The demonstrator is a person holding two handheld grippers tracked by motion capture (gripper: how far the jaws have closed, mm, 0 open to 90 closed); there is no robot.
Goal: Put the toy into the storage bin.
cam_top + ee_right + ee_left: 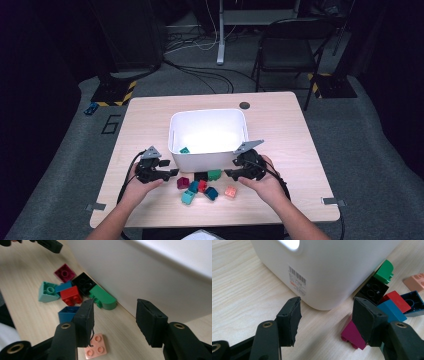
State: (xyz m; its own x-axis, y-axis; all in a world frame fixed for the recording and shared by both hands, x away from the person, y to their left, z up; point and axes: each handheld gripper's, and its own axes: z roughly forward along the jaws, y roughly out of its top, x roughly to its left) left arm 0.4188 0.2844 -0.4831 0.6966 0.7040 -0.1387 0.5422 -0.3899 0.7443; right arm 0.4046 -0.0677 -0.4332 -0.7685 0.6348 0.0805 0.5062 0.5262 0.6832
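Sorting toy bricks into the white bin (209, 159), we bring both claws down on the pile just in front of it on the table (280, 120). Our right claw (113, 315) hangs half open and empty above the green brick (103, 298); our left claw (325, 315), open and empty, nears the magenta brick (352, 335). We judge it best to centre on one brick before closing. The bin's interior is glare-washed, one teal piece barely readable.
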